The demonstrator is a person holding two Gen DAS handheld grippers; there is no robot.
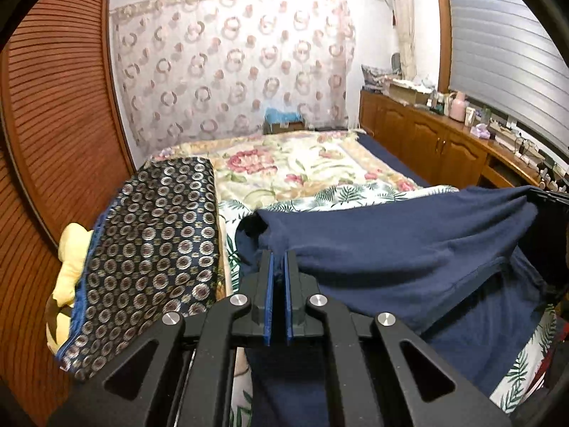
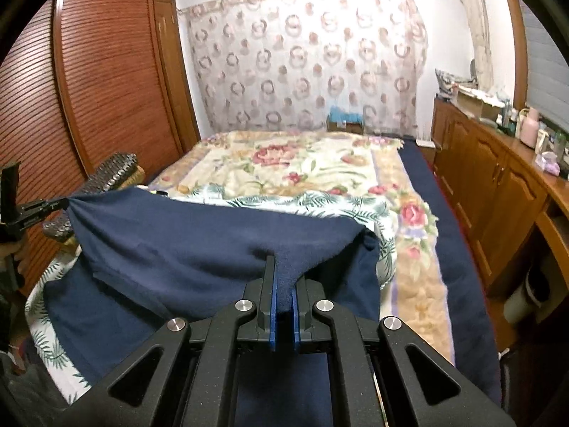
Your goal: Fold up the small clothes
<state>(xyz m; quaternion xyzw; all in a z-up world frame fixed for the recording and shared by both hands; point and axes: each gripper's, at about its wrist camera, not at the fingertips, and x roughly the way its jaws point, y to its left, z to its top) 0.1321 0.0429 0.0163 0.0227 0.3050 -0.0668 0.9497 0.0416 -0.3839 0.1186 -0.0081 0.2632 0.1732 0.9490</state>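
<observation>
A navy blue fleece garment (image 1: 391, 242) is stretched between both grippers above the near end of the bed. My left gripper (image 1: 279, 254) is shut on its left corner. My right gripper (image 2: 284, 267) is shut on the right corner, with a fold of the garment (image 2: 199, 235) pinched between the blue pads. The left gripper also shows at the left edge of the right wrist view (image 2: 53, 204), pulling the cloth taut. The right gripper shows as a dark shape at the right edge of the left wrist view (image 1: 544, 199). The garment's lower part hangs down onto the bed.
The bed has a floral blanket (image 2: 295, 167) and a leaf-print sheet (image 2: 284, 199). A dark patterned cushion (image 1: 153, 242) and a yellow pillow (image 1: 69, 267) lie at the left. A slatted wooden wardrobe (image 2: 106, 82) stands left, a wooden cabinet (image 2: 498, 192) with clutter right.
</observation>
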